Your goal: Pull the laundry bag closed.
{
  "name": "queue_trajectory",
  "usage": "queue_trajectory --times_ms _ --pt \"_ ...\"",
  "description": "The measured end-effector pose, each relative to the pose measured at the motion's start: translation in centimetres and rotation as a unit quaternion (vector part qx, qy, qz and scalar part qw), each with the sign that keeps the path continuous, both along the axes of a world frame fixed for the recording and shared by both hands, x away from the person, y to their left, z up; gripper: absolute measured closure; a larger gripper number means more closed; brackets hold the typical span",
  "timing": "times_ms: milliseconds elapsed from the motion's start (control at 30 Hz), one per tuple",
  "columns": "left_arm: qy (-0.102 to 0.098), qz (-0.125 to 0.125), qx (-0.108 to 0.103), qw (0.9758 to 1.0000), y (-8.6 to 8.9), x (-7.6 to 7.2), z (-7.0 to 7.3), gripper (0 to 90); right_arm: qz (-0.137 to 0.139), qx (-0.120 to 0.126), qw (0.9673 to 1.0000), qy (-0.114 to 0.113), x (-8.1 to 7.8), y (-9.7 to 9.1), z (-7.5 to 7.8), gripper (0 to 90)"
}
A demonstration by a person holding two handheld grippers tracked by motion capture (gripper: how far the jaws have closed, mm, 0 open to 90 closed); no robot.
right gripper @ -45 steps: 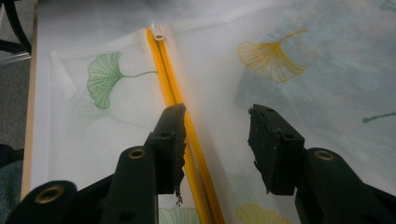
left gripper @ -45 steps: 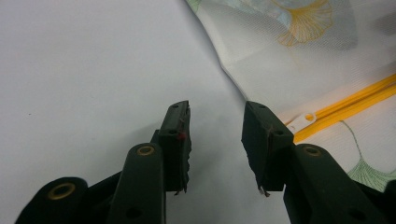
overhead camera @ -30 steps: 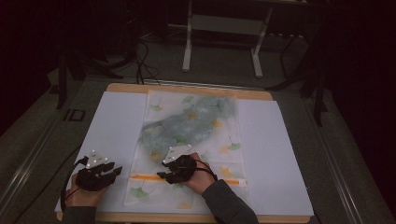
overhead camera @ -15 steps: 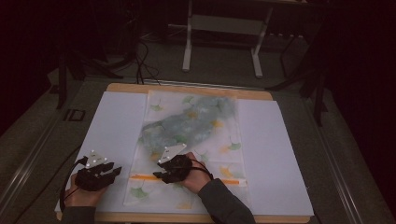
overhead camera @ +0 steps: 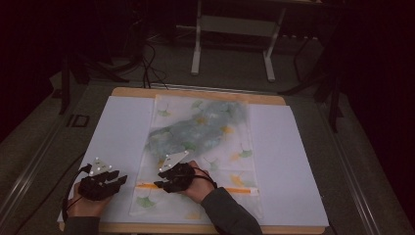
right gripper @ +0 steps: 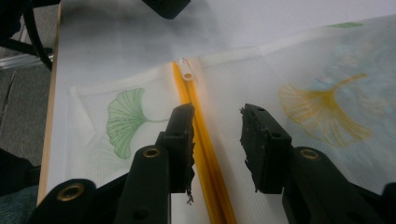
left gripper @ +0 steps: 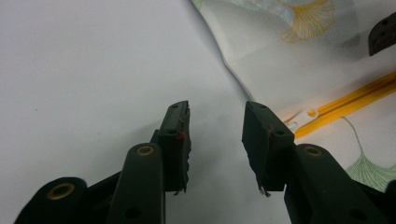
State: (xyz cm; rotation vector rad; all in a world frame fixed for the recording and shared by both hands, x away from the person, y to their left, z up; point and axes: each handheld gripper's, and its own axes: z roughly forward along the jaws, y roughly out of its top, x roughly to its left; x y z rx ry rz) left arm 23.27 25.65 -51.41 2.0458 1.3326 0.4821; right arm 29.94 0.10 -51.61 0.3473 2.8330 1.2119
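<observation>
From above, a wooden table (overhead camera: 195,93) carries a white sheet (overhead camera: 122,127), and on that lies a see-through bag (overhead camera: 205,161) printed with ginkgo leaves, a pale green cloth (overhead camera: 195,132) bundled inside. An orange zipper (overhead camera: 240,188) crosses the bag's near end. The left gripper (overhead camera: 115,182) rests on the white sheet just beside the bag's left edge; the right gripper (overhead camera: 164,185) sits over the zipper line.

Along the left gripper (left gripper: 217,140), both jaws stand apart with nothing between them, over bare sheet. The bag's edge and the white zipper pull (left gripper: 301,116) lie just to the right of the right-hand jaw, near but untouched.

Along the right gripper (right gripper: 217,140), the jaws are also spread and empty, straddling the zipper (right gripper: 205,154), with the pull (right gripper: 187,70) farther ahead near the bag's edge.

My judgement: the thin mesh may bunch or slide if one gripper tugs the pull while the other has no firm hold on the bag, and the small flat pull could slip from the pads.
</observation>
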Motion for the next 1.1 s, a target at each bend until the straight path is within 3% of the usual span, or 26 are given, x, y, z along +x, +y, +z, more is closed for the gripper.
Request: queue_trajectory --times_ms 333,1100 --pt "-0.001 0.000 0.001 1.0000 0.0 0.0 0.1 60.3 0.022 -0.004 0.9998 0.000 -0.3 1.8 -0.3 71.5" --pt "-0.002 0.005 -0.001 1.0000 0.4 -0.3 0.2 59.6 0.035 -0.014 0.9993 0.008 0.1 5.0 -0.9 71.9"
